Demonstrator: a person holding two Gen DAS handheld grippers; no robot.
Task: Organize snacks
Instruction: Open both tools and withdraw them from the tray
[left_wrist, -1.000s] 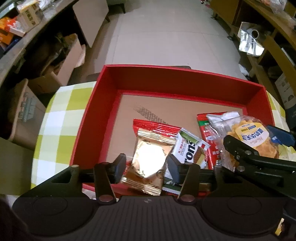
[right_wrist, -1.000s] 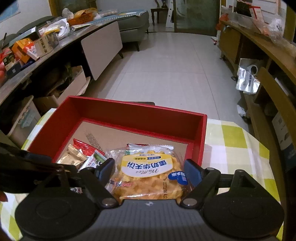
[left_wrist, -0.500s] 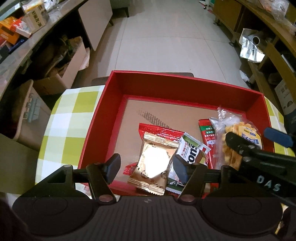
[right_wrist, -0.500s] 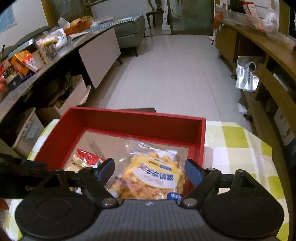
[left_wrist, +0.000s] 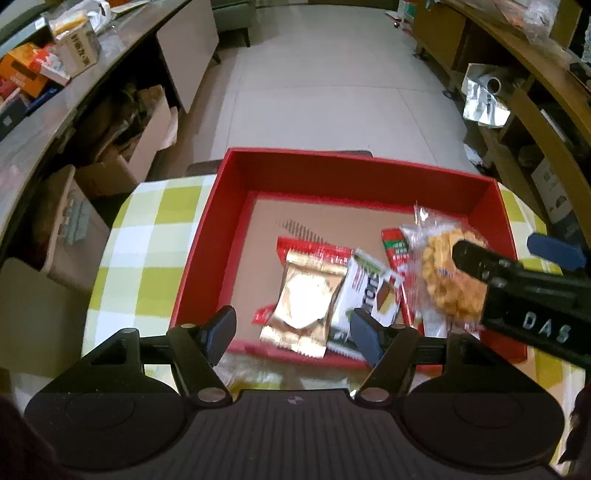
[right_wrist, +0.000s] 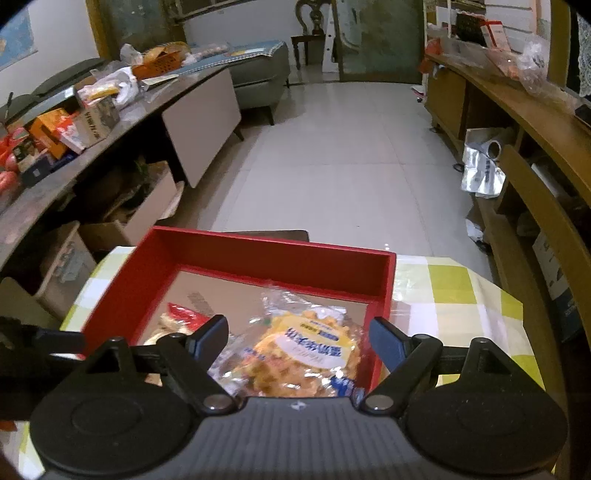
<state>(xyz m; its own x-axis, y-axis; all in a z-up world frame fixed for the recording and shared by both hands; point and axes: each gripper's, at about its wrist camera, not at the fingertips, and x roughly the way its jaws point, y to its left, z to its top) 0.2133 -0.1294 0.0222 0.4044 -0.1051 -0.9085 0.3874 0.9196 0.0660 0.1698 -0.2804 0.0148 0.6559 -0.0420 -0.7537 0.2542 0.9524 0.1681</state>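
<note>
A red box (left_wrist: 199, 258) stands on the checked table. On its cardboard floor lie a gold packet (left_wrist: 306, 295), a white-and-green wafer packet (left_wrist: 364, 291), a red packet (left_wrist: 393, 245) and a clear bag of yellow snacks (left_wrist: 439, 273). My left gripper (left_wrist: 293, 334) hovers over the box's near wall. Its jaws are opening, and the gold packet lies loose below them, untouched. My right gripper (right_wrist: 297, 338) is open above the yellow snack bag (right_wrist: 306, 354), which rests tilted at the box's right end (right_wrist: 384, 280). Its pads look clear of the bag, though the gripper body hides the bag's near end.
The green-and-white tablecloth (left_wrist: 140, 251) runs round the box. Off the table's left edge are cardboard boxes (left_wrist: 122, 162) and a cluttered counter (right_wrist: 66, 125). A wooden shelf (right_wrist: 535, 122) with a foil bundle (right_wrist: 480, 166) lines the right. Tiled floor (right_wrist: 343, 155) lies beyond.
The left jaws have widened off the gold packet, which stays in the box. Both grippers have lifted back from the box. The yellow snack bag has tilted and settled lower.
</note>
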